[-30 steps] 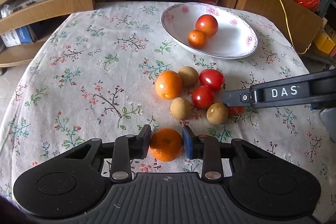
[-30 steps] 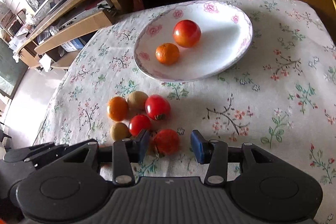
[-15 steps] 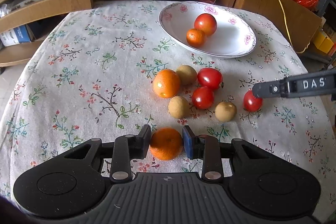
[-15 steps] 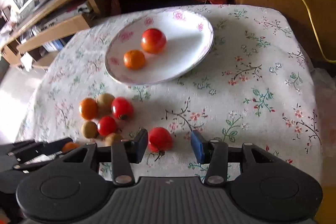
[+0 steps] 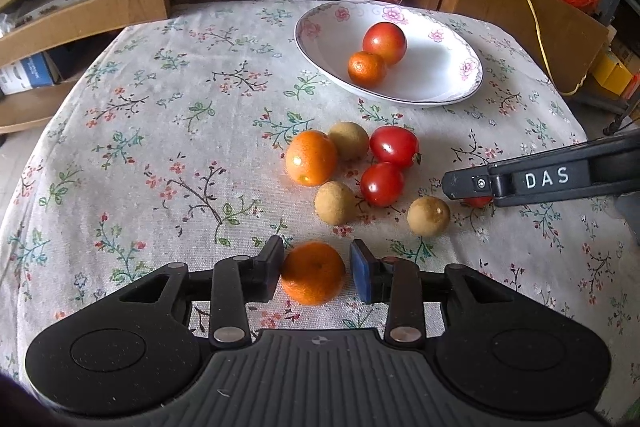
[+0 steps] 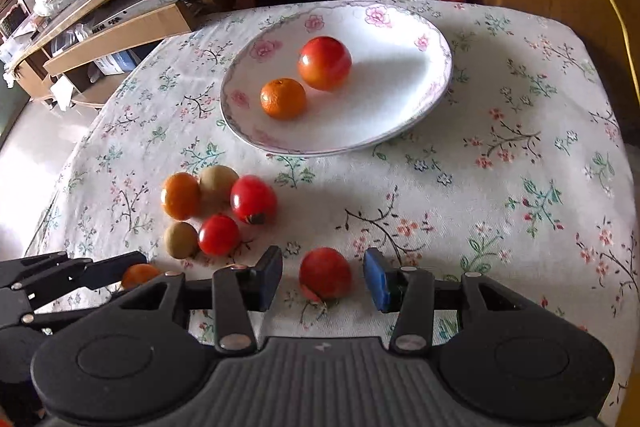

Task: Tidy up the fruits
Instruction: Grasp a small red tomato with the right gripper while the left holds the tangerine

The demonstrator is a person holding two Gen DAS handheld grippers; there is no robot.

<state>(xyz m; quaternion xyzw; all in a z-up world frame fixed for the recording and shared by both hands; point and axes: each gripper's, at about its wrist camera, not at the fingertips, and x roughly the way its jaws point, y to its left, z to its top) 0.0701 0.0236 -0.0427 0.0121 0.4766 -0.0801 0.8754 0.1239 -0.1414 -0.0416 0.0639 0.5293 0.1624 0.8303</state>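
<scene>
Fruits: left gripper (image 5: 314, 269) opening around an orange (image 5: 313, 273), right gripper (image 6: 323, 279) loose around a tomato (image 6: 325, 273), both angled down; plate (image 6: 400, 123) holds two.

Opening left tool (image 5: 314, 269) around orange (image 5: 313, 273), perhaps touching.

Fruit cluster (image 5: 352, 167) blocks path to plate (image 5: 440, 95); cloth right of cluster bare.

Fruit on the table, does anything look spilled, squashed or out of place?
Nothing looks squashed or spilled. Only two fruits sit in the plate; a cluster lies loose on the tablecloth, plus an orange between the left gripper's opening jaws and a tomato between the right gripper's.
</scene>
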